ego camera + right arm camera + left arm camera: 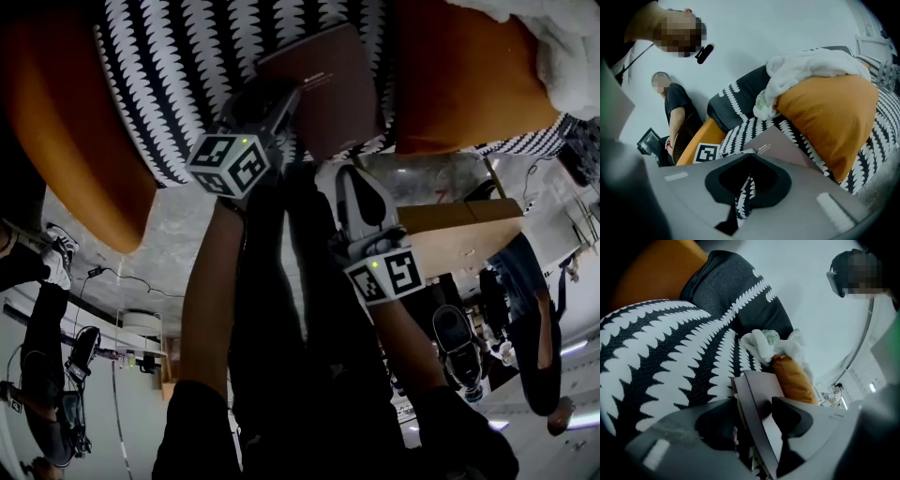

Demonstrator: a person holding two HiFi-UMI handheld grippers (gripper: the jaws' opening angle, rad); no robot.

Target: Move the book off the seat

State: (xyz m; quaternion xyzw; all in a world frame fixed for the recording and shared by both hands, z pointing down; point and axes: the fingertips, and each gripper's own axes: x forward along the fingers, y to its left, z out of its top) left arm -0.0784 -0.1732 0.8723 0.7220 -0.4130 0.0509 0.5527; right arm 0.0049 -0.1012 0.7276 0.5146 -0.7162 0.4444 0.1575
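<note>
Book (pixel 323 89): brown cover, lying on the black-and-white patterned seat (pixel 159 75), over toward the seat's right side. Its near corner sits close to the seat's front edge.

Your left gripper (pixel 272 94) is at the book's left edge. In the left gripper view the jaws stand wide with that edge (pixel 757 385) between them, one pad against the cover and the other against the pages. That reads as a grip on the book.

Your right gripper (pixel 349 173) hangs just off the seat's front edge, near the book's near corner and apart from it. In the right gripper view its tips (pixel 749 157) are together, with only seat fabric showing behind them and nothing held.

Right of the book: an orange cushion (pixel 459 84) just beside its right edge, with only a narrow strip of fabric between. A white blanket (pixel 562 47) is heaped on top of the cushion. Tight on that side.

Left of the book: a broad stretch of bare patterned fabric, running to an orange armrest (pixel 75 131) well apart from it.

In front of the seat: grey floor (pixel 159 253), with your own legs between the two grippers.
</note>
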